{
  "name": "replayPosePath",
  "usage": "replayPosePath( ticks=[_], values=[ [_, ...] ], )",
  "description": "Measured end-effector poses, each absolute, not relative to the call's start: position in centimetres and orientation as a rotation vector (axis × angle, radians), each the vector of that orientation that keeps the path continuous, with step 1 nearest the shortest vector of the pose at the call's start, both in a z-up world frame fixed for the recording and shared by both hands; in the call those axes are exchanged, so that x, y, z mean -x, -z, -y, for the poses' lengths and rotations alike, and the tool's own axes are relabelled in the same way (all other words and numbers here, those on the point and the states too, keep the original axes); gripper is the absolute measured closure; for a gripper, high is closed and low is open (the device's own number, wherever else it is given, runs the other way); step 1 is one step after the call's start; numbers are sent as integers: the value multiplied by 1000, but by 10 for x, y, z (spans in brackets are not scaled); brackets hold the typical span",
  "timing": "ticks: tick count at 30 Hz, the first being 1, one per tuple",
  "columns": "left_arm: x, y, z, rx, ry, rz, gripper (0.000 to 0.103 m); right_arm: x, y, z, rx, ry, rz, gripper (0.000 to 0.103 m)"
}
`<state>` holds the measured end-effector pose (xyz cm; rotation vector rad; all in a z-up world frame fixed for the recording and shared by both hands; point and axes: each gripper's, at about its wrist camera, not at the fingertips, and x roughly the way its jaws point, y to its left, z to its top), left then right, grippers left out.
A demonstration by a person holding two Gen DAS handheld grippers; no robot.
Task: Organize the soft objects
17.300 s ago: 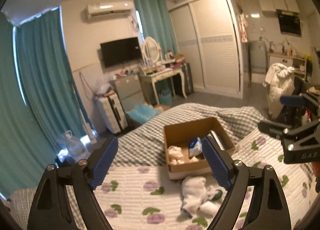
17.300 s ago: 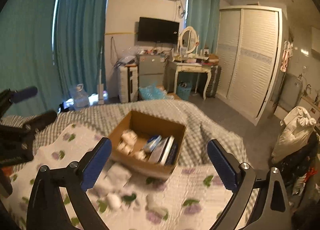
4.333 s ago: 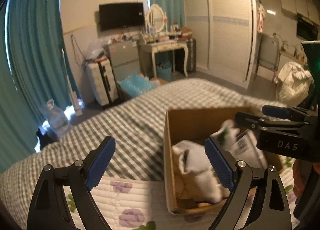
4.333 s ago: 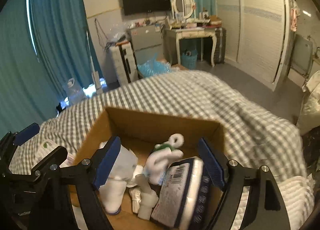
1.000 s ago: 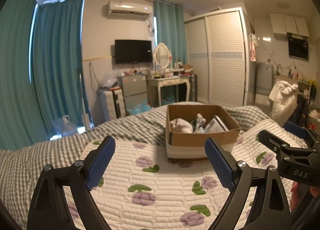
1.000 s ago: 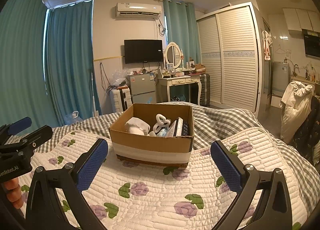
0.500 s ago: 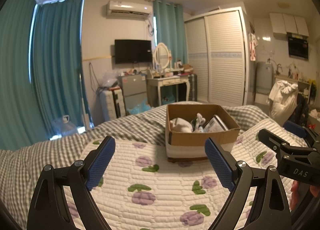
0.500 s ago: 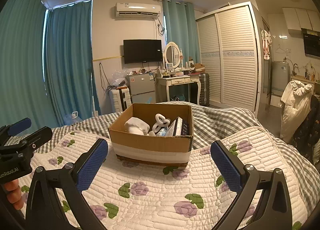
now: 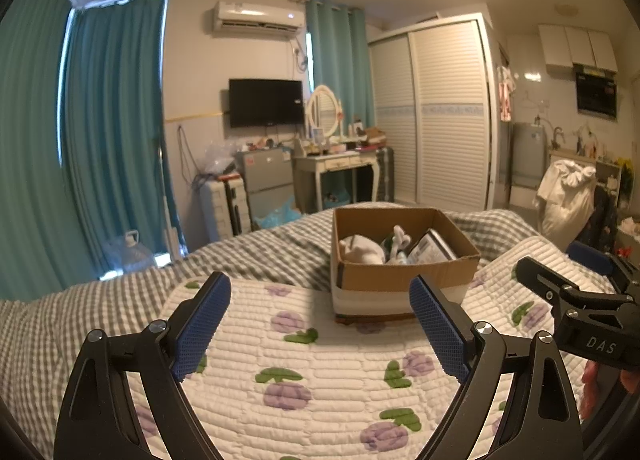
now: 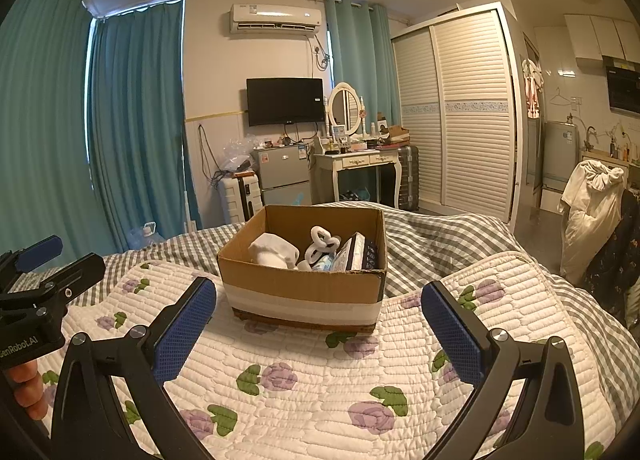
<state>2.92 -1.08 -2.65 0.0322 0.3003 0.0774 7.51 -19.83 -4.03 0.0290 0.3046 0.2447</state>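
A brown cardboard box (image 9: 404, 278) (image 10: 300, 284) stands on the quilted floral bedspread (image 9: 320, 380) (image 10: 304, 388). Inside it lie a white rolled sock (image 10: 274, 250) (image 9: 360, 250), a white and green soft toy (image 10: 322, 244) (image 9: 398, 242) and a dark packet (image 10: 358, 252) (image 9: 432, 248). My left gripper (image 9: 320, 324) is open and empty, held back from the box. My right gripper (image 10: 318, 330) is open and empty, also short of the box. Each gripper shows at the edge of the other's view.
A grey checked blanket (image 10: 440, 240) lies behind and around the box. Beyond the bed stand a dressing table (image 10: 360, 164), a small fridge (image 10: 284, 176), a suitcase (image 10: 240, 196) and a wardrobe (image 10: 460, 112). White laundry (image 10: 592, 204) hangs at the right.
Both grippers pulled back from the box after dropping soft items in; over the last second nothing has visibly moved.
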Motion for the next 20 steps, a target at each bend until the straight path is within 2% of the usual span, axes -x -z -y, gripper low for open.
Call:
replayPosePath(
  ticks=[20],
  values=[
    [-28, 31, 10, -38, -73, -302, 11, -75, 43, 196, -32, -241, -313, 0]
  ],
)
